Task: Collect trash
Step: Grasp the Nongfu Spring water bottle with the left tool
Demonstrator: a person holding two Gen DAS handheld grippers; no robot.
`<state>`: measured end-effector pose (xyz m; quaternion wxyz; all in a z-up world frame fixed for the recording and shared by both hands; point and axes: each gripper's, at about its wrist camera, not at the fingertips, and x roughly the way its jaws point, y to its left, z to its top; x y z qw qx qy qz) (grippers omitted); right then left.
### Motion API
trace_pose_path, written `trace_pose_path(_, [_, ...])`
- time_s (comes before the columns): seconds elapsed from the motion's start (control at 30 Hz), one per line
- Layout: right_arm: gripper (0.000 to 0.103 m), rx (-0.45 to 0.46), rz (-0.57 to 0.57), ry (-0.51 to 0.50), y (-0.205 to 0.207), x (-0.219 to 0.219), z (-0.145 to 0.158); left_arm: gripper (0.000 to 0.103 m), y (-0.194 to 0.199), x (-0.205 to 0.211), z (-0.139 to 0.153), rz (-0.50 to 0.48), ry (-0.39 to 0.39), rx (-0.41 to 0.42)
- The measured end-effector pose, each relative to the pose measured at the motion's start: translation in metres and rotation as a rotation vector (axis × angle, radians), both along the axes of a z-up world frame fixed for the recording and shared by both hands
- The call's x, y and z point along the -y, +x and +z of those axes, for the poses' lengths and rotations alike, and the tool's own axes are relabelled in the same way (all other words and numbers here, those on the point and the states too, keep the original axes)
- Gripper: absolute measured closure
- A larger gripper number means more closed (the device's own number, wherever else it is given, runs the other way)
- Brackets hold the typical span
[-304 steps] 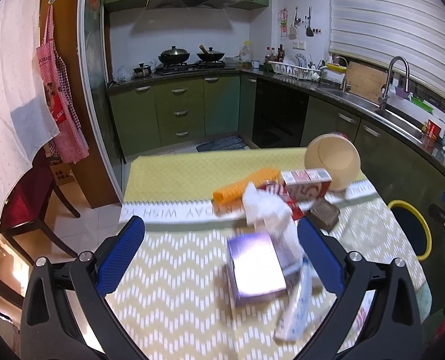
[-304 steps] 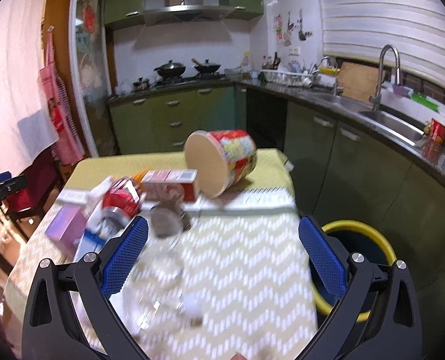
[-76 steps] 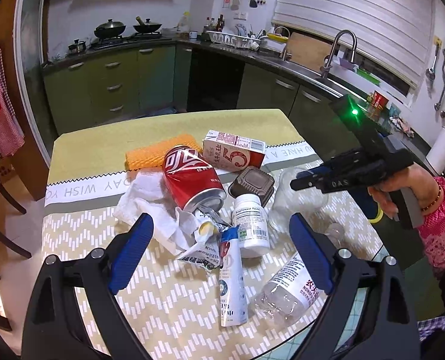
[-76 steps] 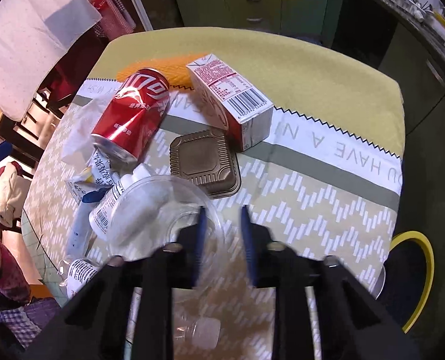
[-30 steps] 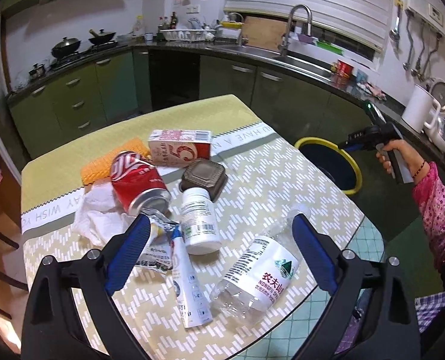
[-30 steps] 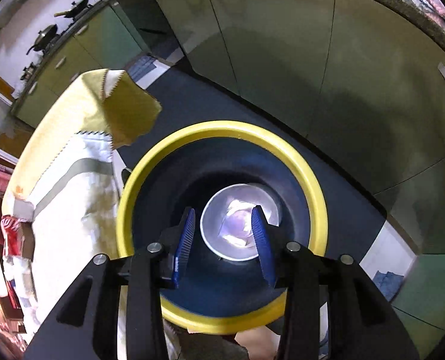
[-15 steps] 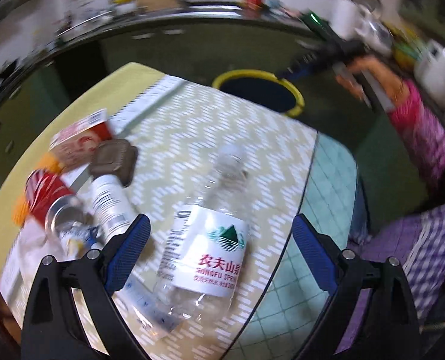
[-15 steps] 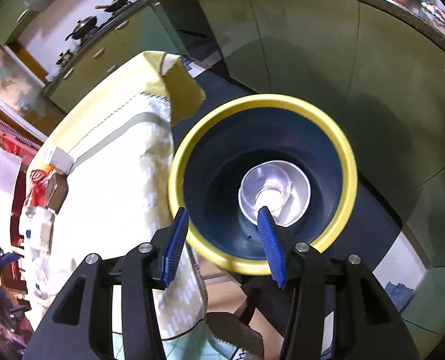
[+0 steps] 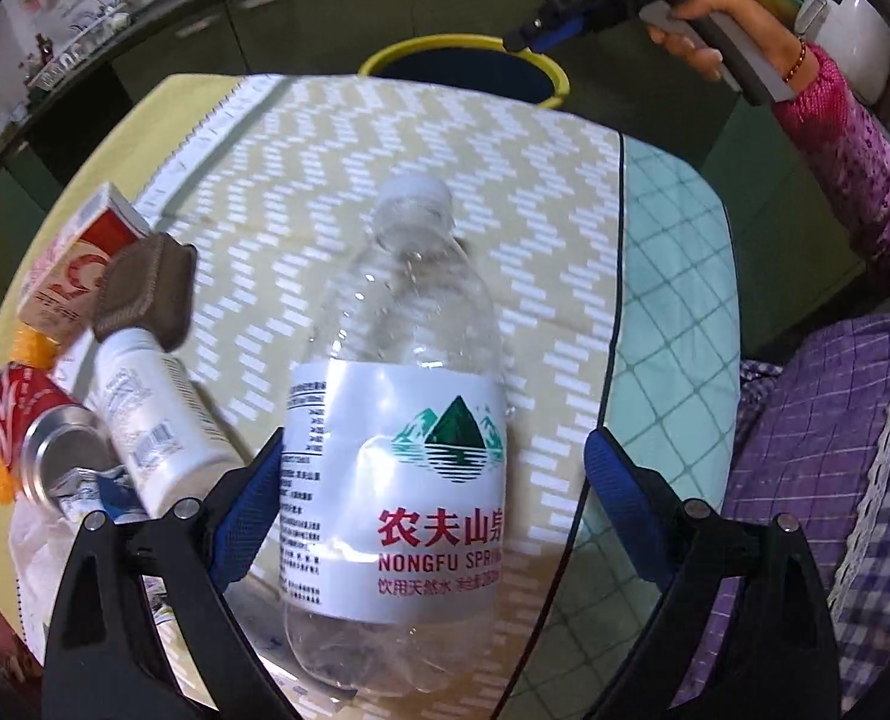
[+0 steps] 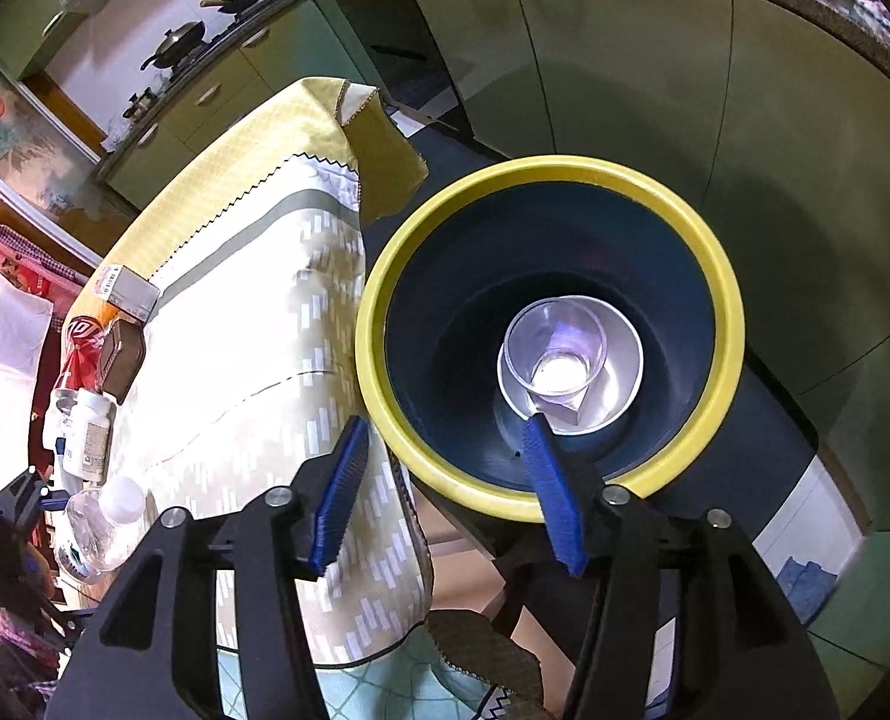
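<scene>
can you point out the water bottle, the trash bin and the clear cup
water bottle (image 9: 393,474), left wrist view, on its white label
trash bin (image 10: 725,294), right wrist view, on its yellow rim
clear cup (image 10: 556,348), right wrist view, on its inner wall, down in the bin

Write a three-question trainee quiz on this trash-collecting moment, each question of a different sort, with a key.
1. True or false: the left gripper is clamped shut on the water bottle.
2. Multiple choice: what lies at the bottom of the yellow-rimmed bin? A) a red can B) a clear plastic cup C) a carton.
3. Fill in: the right gripper hangs open and empty above the ____.

Key:
1. False. The fingers stand apart on either side of the bottle, which lies on the tablecloth.
2. B. The red can and carton are on the table.
3. Bin.
</scene>
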<state>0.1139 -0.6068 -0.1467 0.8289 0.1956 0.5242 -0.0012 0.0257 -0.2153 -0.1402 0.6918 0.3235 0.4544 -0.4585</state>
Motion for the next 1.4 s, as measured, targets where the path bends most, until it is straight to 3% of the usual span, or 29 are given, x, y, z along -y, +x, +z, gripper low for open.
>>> trace_pose_path(0.2, [0.048, -0.004, 0.012, 0.010, -0.001, -0.005, -0.007, 0.013, 0.011, -0.001, -0.009, 0.056, 0.012, -0.033])
trace_pose_path(0.6, [0.047, -0.004, 0.023, 0.010, -0.005, -0.008, -0.011, 0.041, 0.013, -0.003, -0.011, 0.094, 0.009, -0.023])
trace_pose_path(1.4, [0.047, 0.004, 0.018, 0.027, -0.009, -0.007, -0.014, 0.041, 0.005, -0.003, 0.011, 0.180, -0.041, 0.030])
